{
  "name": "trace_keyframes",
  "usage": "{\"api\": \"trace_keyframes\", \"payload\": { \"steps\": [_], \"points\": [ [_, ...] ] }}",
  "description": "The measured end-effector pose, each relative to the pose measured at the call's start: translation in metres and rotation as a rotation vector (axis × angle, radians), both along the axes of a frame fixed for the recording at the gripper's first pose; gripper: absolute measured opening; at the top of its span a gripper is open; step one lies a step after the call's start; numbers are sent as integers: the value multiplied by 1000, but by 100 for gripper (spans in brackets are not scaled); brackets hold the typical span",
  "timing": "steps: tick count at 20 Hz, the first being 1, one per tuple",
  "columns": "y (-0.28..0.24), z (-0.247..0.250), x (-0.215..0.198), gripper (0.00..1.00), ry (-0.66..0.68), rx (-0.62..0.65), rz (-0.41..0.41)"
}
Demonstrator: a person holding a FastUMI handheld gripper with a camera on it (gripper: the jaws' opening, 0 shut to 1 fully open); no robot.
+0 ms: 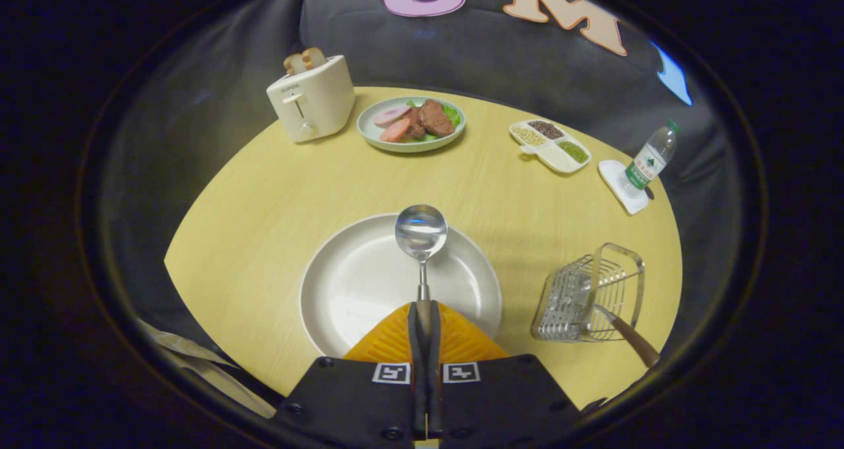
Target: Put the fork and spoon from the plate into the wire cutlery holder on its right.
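Observation:
My gripper is shut on the spoon's handle, both fingers pressing it. The spoon sticks straight ahead from the fingertips, its shiny bowl raised over the far part of the white plate. The plate lies on the round yellow table just ahead of the fingers and holds nothing else. To the plate's right stands the wire cutlery holder. The fork leans in the holder with its brown handle pointing out toward the table's near right edge.
At the table's far side stand a cream toaster with toast, a green plate of meat and vegetables, a divided dish of beans and a water bottle on a white coaster. Bare tabletop lies between plate and holder.

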State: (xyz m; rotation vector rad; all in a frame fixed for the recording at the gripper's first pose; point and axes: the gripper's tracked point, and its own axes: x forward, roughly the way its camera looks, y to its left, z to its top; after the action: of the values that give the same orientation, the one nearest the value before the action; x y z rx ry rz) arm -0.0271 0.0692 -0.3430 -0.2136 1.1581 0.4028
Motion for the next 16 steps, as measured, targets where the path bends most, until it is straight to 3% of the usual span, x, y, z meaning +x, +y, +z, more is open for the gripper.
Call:
{"api": "trace_keyframes", "payload": {
  "steps": [11,16],
  "points": [
    [-96,47,23,4,-36,-104,-81],
    [-137,51,18,4,4,-143,-155]
  ]
}}
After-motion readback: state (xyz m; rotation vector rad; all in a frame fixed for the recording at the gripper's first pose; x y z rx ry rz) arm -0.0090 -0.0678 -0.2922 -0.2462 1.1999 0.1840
